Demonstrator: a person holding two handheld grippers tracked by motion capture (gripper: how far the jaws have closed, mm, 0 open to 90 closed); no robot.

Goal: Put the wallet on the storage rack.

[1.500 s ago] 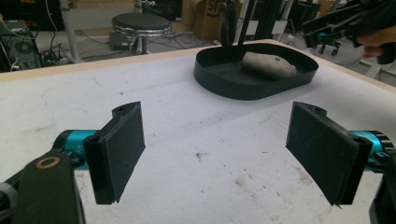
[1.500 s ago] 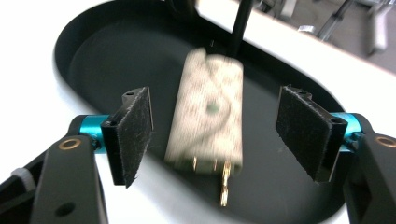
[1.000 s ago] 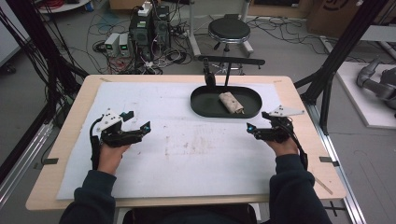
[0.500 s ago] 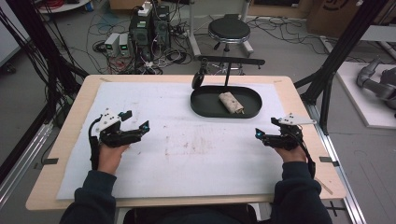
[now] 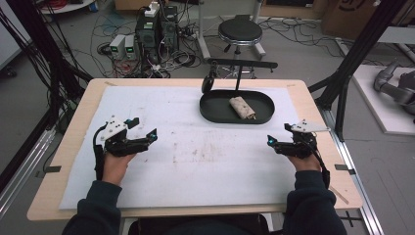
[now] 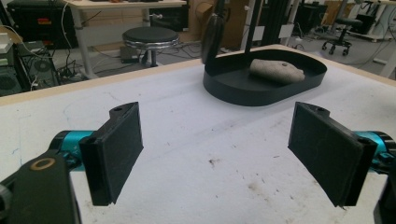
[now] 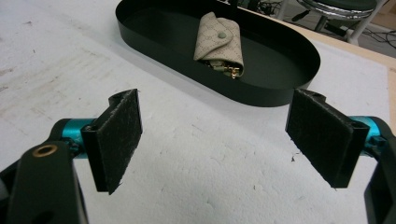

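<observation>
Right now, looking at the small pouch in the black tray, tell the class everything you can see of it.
The pouch is a small beige key-case or wallet, seemingly of woven-patterned leather or coated fabric. A flap folds over its front and is closed by one round snap. At its open lower end, gold-coloured metal hardware pokes out. It lies flat on the floor of the black oval tray, roughly at the middle, slightly slanted to the tray's long axis, apart from the walls. Only the tray touches it; both grippers are away from it.
</observation>
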